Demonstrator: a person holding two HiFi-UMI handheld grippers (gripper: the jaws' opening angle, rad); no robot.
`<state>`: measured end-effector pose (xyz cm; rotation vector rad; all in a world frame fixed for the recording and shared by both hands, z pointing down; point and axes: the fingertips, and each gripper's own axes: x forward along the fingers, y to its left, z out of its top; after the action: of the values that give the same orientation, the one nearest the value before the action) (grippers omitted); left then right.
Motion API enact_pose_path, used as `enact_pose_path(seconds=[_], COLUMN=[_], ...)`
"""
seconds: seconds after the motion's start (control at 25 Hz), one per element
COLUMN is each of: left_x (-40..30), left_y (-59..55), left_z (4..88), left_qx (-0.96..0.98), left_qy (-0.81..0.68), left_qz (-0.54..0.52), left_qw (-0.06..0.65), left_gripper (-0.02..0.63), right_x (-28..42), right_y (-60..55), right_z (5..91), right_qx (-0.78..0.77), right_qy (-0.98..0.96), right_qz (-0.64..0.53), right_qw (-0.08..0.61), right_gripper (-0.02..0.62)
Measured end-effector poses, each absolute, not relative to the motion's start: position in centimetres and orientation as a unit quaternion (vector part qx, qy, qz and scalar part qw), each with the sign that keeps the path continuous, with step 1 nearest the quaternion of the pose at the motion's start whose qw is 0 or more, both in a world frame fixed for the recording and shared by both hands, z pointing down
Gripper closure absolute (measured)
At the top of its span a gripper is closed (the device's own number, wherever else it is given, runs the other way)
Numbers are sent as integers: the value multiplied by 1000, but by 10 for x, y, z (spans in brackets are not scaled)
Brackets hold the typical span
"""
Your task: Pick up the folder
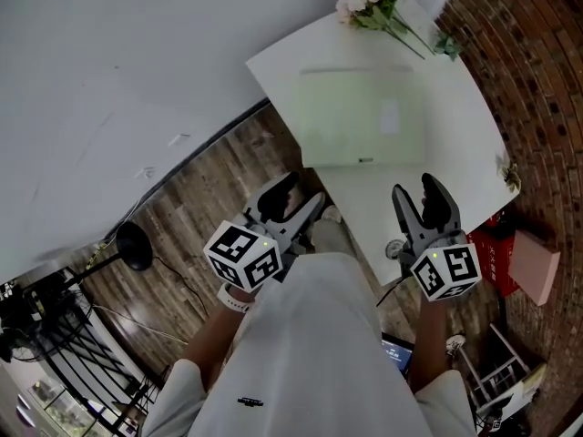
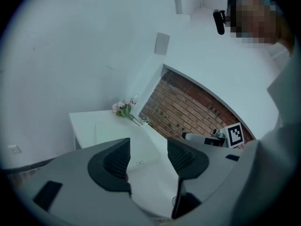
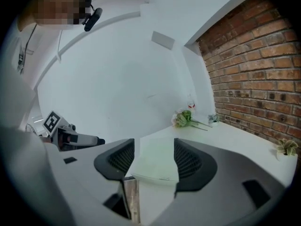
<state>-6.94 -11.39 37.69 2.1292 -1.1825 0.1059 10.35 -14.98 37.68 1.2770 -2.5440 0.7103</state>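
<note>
Head view: folder [image 1: 360,116] lengthwise left-right; left hand-held gripper [image 1: 296,198], right hand-held gripper [image 1: 419,194] jaws apart.

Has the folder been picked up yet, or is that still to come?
Still to come. Nothing looks done: the pale green flat folder lies on the white table, untouched. In hand: the left tongs and the right tongs are both open and empty, pointed towards the folder but short of it. Left to do: reach it, close on an edge, and lift.
</note>
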Motion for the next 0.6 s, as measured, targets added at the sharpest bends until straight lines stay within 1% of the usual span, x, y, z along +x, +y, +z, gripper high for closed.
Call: enact_pose_path(seconds=[0.08,0.2,0.6], left_x=[-71,-73,-76], left_y=[-121,-131,-163], left_z=[385,397,446], left_qx=[814,806,777], left_qy=[-460,-468,-490], left_qz=[42,46,54], left_qw=[352,359,392], left_gripper=[347,320,278], right_x=[105,107,122], right_y=[-159,-171,-209], right_z=[386,398,440], right_qx=[430,424,406], right_qy=[-861,-861,-859], right_qz=[249,258,281], right_qw=[107,112,137], right_gripper=[336,307,259])
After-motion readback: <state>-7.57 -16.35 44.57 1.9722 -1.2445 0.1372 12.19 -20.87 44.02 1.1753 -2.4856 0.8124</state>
